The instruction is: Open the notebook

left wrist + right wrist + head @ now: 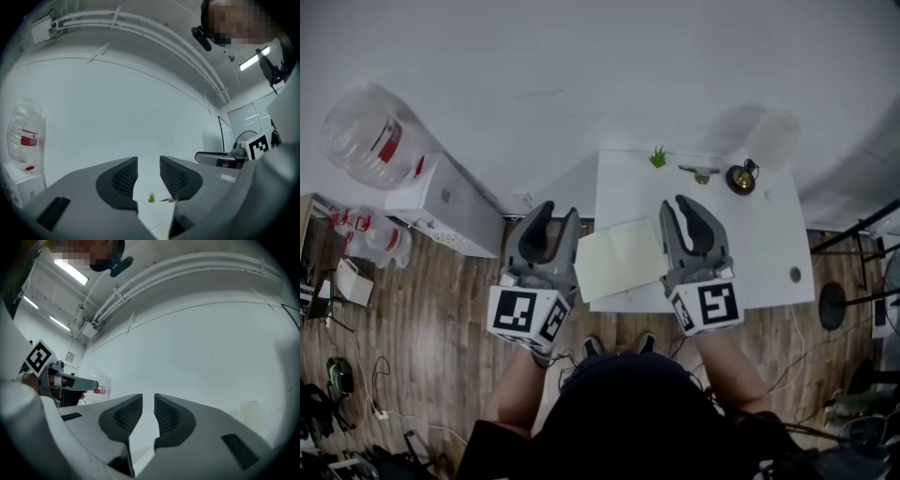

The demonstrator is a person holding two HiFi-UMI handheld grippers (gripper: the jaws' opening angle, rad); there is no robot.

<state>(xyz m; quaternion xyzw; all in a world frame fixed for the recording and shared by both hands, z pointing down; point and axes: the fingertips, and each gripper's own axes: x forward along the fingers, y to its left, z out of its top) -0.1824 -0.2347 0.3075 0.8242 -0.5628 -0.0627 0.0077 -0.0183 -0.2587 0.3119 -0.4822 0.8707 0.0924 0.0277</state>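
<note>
The notebook (pixel 619 255) lies open on the white table (pixel 759 244), its cream pages up; its left page reaches past the table's left edge. Both grippers hang well above the table and point level at the white wall. In the head view my left gripper (pixel 560 210) shows left of the notebook and my right gripper (pixel 675 202) over its right edge. The left gripper view shows my left gripper (pixel 148 161) with a narrow gap between the pads and nothing in it. The right gripper (pixel 148 399) stands the same in its own view, jaws nearly together and empty.
At the table's far edge are a small green plant (pixel 657 157), a metal clip (pixel 700 172) and a round dark object (pixel 741 178). A water jug (pixel 375 141) and a white box (pixel 450 202) stand at the left on the wooden floor.
</note>
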